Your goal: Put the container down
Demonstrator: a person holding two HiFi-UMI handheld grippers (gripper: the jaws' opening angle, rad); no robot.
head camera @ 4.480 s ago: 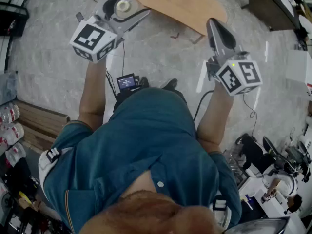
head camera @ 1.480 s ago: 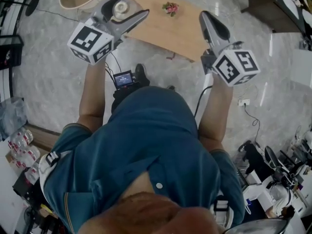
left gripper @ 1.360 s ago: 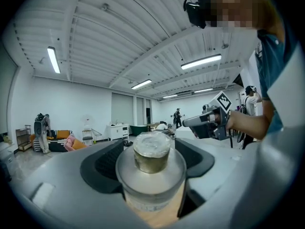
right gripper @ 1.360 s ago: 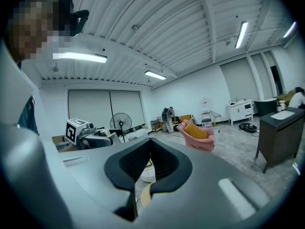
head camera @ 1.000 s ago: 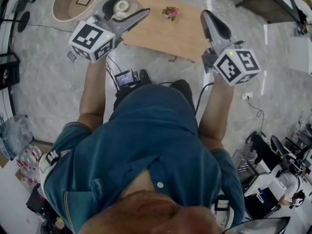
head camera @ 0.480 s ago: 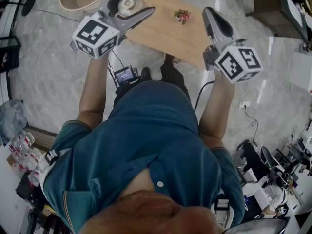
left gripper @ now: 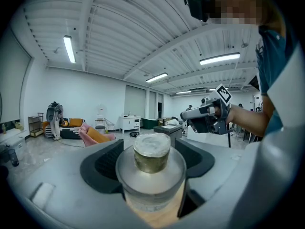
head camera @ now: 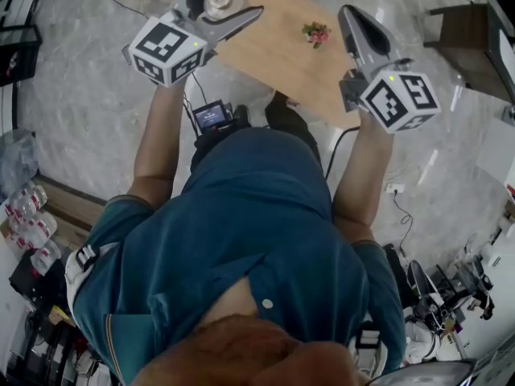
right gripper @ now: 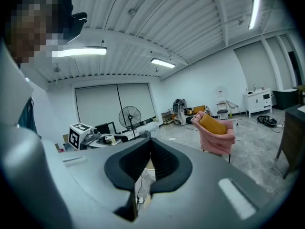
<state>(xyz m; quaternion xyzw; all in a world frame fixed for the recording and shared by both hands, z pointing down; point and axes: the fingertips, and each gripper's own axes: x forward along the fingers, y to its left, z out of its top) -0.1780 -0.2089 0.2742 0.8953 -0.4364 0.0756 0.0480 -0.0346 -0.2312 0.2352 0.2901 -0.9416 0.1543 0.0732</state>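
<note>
Left gripper view, left tool (left gripper: 151, 166) clamped on container (left gripper: 151, 149), right tool (right gripper: 149, 165) clenched, empty.

The person wears a teal-blue short-sleeved shirt (head camera: 241, 240) with a white button (head camera: 266, 303) near the open collar, while the grey left claw (head camera: 233, 0) and right claw (head camera: 351, 14) have black pads (right gripper: 127, 165), white cubes (head camera: 400, 101) printed with black square markers, and a black cable (head camera: 332, 153) trailing down.
</note>
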